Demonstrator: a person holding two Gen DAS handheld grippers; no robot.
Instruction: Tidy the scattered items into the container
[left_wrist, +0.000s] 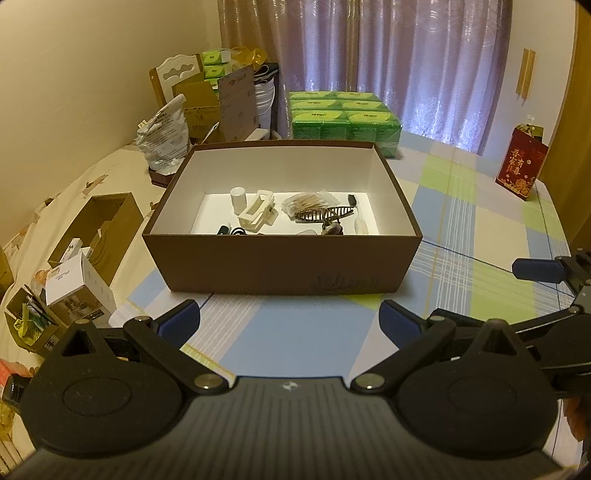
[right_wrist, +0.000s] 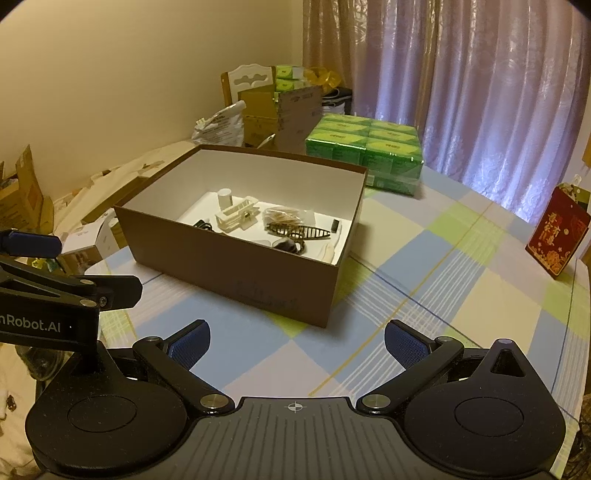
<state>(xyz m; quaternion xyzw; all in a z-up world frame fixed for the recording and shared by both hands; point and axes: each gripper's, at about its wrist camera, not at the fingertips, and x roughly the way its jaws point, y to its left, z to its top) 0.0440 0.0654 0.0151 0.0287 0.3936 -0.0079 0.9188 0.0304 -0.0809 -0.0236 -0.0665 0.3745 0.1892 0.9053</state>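
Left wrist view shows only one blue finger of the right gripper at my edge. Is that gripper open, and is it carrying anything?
Observer: The right gripper is open; its blue pads stand wide apart with nothing between them.
Operator: Where is it aimed?
Observer: Toward the near corner of the brown box, over the checked cloth and short of the box.

A checked cloth (left_wrist: 461, 206) covers the surface, with green tissue packs (left_wrist: 343, 118) before purple curtains (left_wrist: 424, 66) and a red gift bag (left_wrist: 521, 166) far right.
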